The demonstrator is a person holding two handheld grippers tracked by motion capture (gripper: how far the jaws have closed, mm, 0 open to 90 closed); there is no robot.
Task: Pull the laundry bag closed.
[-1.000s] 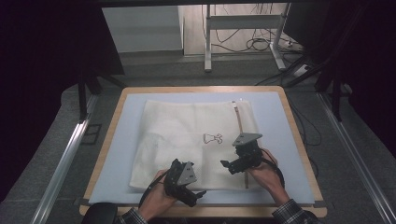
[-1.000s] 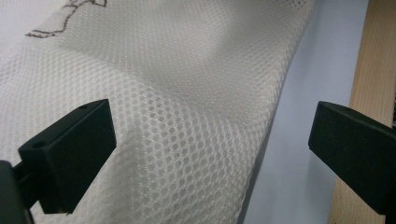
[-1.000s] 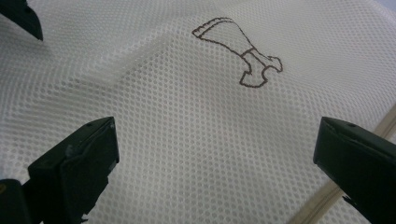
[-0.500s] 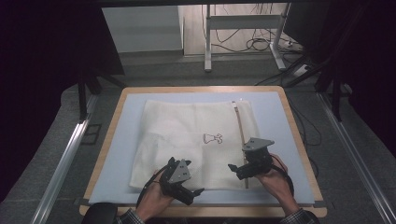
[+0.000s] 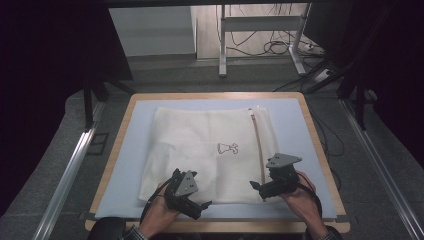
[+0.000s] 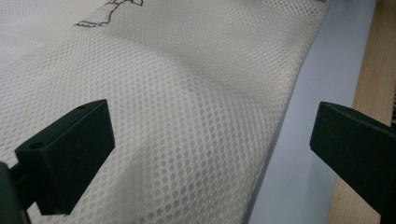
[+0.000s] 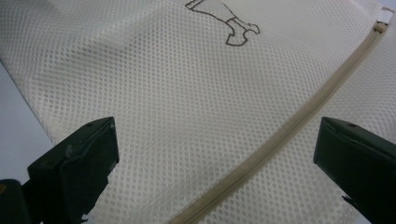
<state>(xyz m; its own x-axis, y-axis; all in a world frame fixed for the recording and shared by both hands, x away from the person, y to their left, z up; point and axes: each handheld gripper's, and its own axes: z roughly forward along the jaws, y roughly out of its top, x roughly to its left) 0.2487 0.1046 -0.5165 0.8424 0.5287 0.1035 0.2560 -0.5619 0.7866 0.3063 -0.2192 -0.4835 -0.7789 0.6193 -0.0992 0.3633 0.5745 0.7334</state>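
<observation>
Both grippers (image 5: pixel 202 206) (image 5: pixel 256 186) open over flat, zipped mesh bag (image 5: pixel 210 150)

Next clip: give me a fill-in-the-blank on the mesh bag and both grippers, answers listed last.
1. The cream mesh bag lies on a light ____ mat.
2. Both the left gripper and the right gripper have their jaws ____.
3. In the right gripper view, a beige ____ runs between the jaws.
4. The bag's small outline drawing is stitched in ____ thread.

Answers: blue; open; zipper; brown

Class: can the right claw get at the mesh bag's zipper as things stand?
Probably yes. The right claw is open beside the zipper on the mesh bag, with nothing lying across it.
</observation>
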